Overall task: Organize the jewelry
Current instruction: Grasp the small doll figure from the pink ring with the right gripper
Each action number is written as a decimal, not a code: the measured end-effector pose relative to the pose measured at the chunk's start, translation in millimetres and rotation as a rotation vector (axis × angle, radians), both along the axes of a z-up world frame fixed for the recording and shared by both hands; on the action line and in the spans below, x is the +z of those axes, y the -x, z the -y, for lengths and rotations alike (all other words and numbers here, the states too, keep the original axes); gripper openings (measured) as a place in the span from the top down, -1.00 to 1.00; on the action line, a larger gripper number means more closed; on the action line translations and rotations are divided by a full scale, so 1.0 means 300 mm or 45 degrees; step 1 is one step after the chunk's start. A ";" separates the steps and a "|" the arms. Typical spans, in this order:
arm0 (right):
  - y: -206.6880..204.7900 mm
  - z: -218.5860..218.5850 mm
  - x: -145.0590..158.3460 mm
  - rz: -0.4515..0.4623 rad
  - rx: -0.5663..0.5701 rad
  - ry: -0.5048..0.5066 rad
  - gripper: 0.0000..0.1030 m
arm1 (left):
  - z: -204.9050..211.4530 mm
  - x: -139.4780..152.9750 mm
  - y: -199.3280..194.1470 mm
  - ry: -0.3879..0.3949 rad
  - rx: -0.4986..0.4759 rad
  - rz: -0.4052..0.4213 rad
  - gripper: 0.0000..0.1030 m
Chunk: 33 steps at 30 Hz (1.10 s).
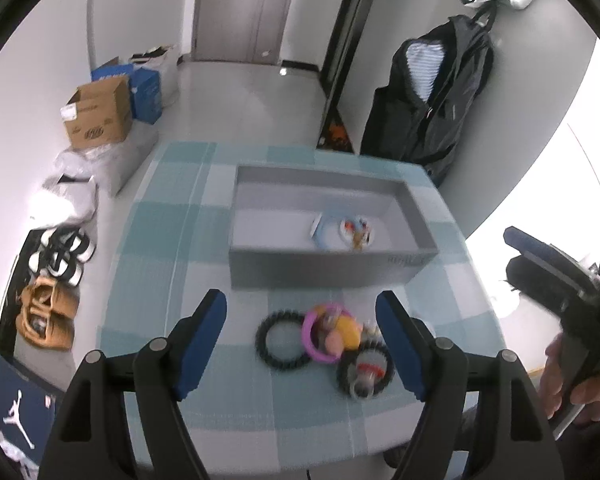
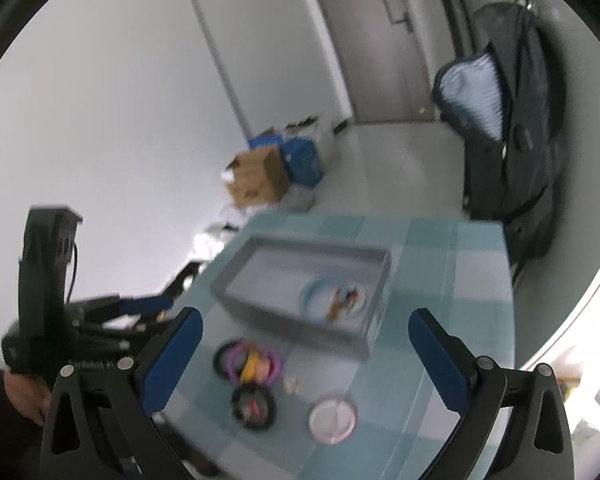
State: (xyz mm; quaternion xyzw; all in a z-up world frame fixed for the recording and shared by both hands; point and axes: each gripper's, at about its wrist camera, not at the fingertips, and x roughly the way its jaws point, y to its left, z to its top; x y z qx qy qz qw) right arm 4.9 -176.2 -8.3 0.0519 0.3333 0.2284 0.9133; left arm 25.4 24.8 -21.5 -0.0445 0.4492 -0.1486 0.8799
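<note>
A grey open box (image 1: 324,268) (image 2: 300,320) stands on the checked table and holds a light blue ring (image 1: 323,232) (image 2: 312,292) and small pieces on a white disc (image 1: 358,232) (image 2: 350,298). In front of it lie black toothed rings (image 1: 282,342) (image 2: 254,400), a purple ring (image 1: 320,336) (image 2: 236,360), a yellow piece (image 1: 350,330) and a pink round case (image 2: 333,416). My left gripper (image 1: 302,344) is open and empty above these pieces. My right gripper (image 2: 304,364) is open and empty, raised over the table; it also shows in the left wrist view (image 1: 540,264).
The table has a teal and white checked cloth (image 1: 172,264). On the floor to the left are shoes (image 1: 60,256), a cardboard box (image 1: 98,116) and blue boxes. A black jacket (image 1: 432,100) hangs at the back right by a door.
</note>
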 end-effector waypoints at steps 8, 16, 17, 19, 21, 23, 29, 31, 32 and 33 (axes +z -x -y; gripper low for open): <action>-0.003 -0.034 -0.107 -0.180 0.057 0.014 -0.99 | 0.006 -0.092 0.121 0.039 0.002 -0.102 -0.46; -0.044 -0.150 -0.174 -0.304 0.152 0.020 -0.56 | -0.009 -0.128 0.107 0.028 0.000 -0.121 -0.46; -0.049 -0.162 -0.184 -0.324 0.163 0.017 -0.50 | -0.015 -0.131 0.103 0.037 0.002 -0.129 -0.46; -0.063 -0.187 -0.211 -0.365 0.160 0.035 -0.40 | -0.020 -0.143 0.106 0.032 0.003 -0.140 -0.46; -0.082 -0.206 -0.241 -0.418 0.159 0.039 -0.17 | -0.025 -0.155 0.109 0.025 -0.010 -0.152 -0.46; -0.097 -0.220 -0.258 -0.448 0.137 0.050 -0.12 | -0.034 -0.166 0.117 0.018 -0.007 -0.157 -0.46; -0.120 -0.254 -0.253 -0.419 0.112 0.080 -0.03 | -0.051 -0.187 0.116 0.031 0.008 -0.197 -0.46; -0.127 -0.268 -0.262 -0.444 0.115 0.090 0.20 | -0.046 -0.187 0.118 0.030 -0.002 -0.198 -0.46; -0.128 -0.276 -0.265 -0.448 0.106 0.111 0.27 | -0.044 -0.187 0.117 0.024 -0.009 -0.196 -0.46; -0.128 -0.286 -0.271 -0.456 0.114 0.128 0.33 | -0.044 -0.186 0.117 0.016 -0.011 -0.191 -0.46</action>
